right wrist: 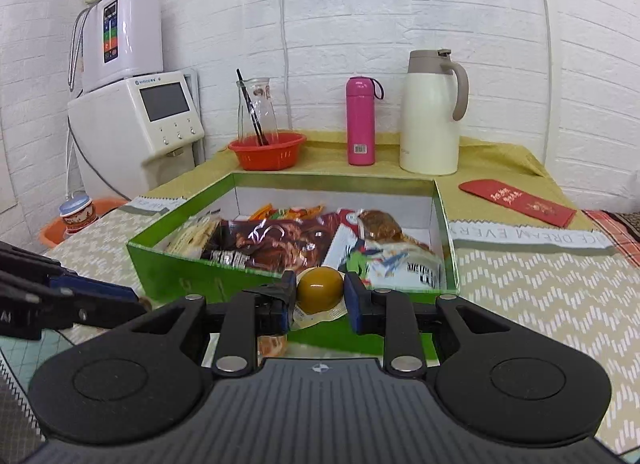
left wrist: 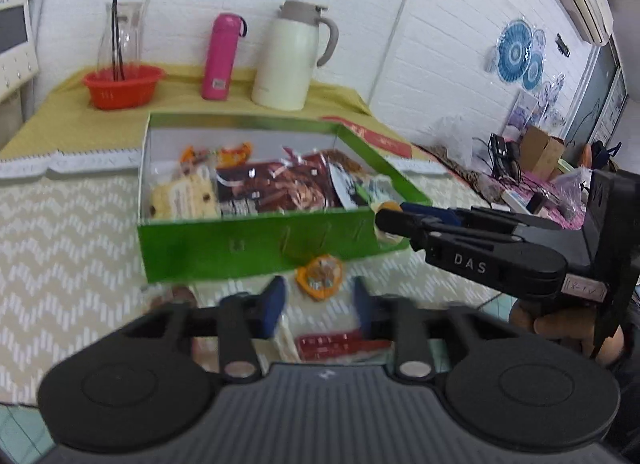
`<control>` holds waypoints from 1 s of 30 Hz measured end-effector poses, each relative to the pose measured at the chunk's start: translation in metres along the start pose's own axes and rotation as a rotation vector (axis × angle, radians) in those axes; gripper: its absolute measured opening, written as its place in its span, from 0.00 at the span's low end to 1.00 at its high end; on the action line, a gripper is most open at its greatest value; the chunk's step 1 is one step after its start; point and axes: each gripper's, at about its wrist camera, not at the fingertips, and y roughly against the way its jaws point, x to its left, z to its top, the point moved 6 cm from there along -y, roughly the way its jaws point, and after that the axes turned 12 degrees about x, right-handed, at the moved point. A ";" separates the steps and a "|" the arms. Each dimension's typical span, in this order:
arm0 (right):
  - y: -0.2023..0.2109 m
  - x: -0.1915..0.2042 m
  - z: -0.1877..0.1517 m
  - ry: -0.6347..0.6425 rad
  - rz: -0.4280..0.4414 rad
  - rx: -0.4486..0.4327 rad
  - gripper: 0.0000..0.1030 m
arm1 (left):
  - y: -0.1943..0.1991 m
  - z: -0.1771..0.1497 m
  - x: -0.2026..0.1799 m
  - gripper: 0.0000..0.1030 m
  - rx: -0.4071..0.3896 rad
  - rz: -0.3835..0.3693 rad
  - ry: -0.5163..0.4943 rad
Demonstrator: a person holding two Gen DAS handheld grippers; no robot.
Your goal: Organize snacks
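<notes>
My right gripper [right wrist: 320,296] pinches round amber jelly snack in clear wrapper [right wrist: 320,289], level with near wall of green cardboard box [right wrist: 168,268]; left gripper [left wrist: 318,304] wide, empty above orange-wrapped snack [left wrist: 320,277] on table. Risk: slick wrapper slips, snack drops short of box

Glossy green cardboard box [right wrist: 256,284] on woven cloth [right wrist: 540,304]; shiny plastic snack wrappers [right wrist: 280,244].

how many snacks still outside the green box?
4 visible: wrapped yellow snack in the right gripper, orange packet before the green box, red packet and a blurred one near the left gripper. More may be hidden.
</notes>
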 end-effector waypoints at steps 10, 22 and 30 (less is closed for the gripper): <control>0.033 -0.023 -0.047 -0.069 -0.078 0.059 0.45 | -0.062 0.004 -0.018 0.73 0.131 -0.137 -0.168; 0.035 -0.023 -0.062 -0.083 -0.044 0.062 0.45 | -0.040 -0.041 -0.037 0.80 0.199 -0.079 -0.214; 0.040 -0.023 -0.062 -0.082 -0.053 0.057 0.46 | -0.071 -0.024 -0.045 0.74 0.187 0.079 -0.152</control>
